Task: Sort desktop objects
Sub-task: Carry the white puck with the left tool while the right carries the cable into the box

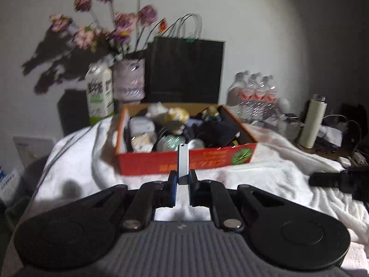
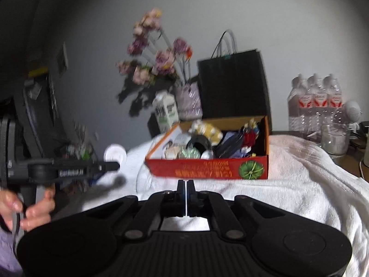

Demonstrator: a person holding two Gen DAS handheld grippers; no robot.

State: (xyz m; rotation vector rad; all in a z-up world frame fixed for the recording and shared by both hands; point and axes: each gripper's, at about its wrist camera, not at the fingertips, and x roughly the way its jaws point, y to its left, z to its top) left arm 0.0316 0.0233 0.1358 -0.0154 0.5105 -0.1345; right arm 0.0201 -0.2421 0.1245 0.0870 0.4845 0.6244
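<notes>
White fleece blanket (image 1: 265, 173) over the surface, bearing an open red cardboard box (image 1: 184, 161).

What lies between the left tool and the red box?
Only bare white cloth lies between the left tool, shut on a slim silver piece, and the red box, as the left wrist view shows.

You have a slim silver-grey stick (image 1: 183, 161), flat and rectangular, standing upright with its lower end pinched in the left gripper (image 1: 183, 180); its top has a small slot. Just beyond it sits the red-and-orange cardboard box (image 1: 184, 161), open-topped, resting on the white blanket (image 1: 276, 173), a green round print on its front wall. Your box is crowded: white and yellow plush (image 2: 205, 128) at the back, pale packets on the left, a dark roll of tape (image 2: 199, 144), a red-robed figurine (image 2: 250, 133) upright on the right side. Details blurred.
</notes>
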